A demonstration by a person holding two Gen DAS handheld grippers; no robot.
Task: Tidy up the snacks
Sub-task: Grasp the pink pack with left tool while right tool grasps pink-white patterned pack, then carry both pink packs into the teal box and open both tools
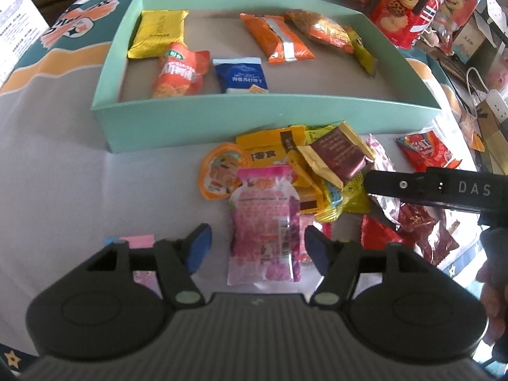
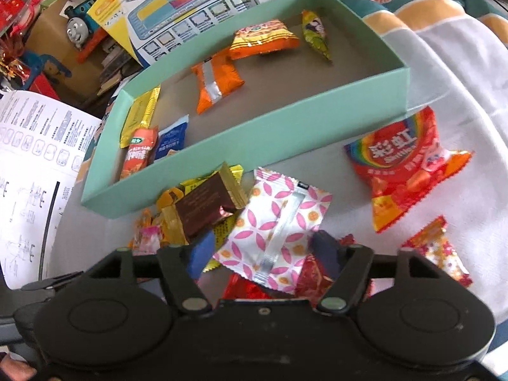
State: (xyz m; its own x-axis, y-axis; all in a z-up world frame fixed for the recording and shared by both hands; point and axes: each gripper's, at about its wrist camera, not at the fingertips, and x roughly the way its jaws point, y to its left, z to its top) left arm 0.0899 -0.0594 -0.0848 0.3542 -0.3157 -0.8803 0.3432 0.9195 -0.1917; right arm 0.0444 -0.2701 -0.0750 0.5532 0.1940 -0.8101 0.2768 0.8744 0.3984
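A mint green box [image 1: 222, 117] holds several snack packets; it also shows in the right wrist view [image 2: 241, 146]. A pile of loose snacks lies in front of it. My left gripper [image 1: 257, 247] is open, its blue pads on either side of a pink jelly pouch [image 1: 265, 222] lying on the cloth. My right gripper [image 2: 263, 250] is open around a white packet with pink petals [image 2: 273, 228]. A brown and gold packet [image 2: 206, 206] lies on the pile next to it, also in the left wrist view [image 1: 339, 155]. The right gripper's body [image 1: 444, 187] enters the left view.
A red rainbow candy bag [image 2: 403, 162] and a small red and gold packet [image 2: 441, 250] lie to the right on the white cloth. Toy boxes [image 2: 177, 9], printed paper sheets [image 2: 35, 165] and red cookie tins [image 1: 403, 3] surround the box.
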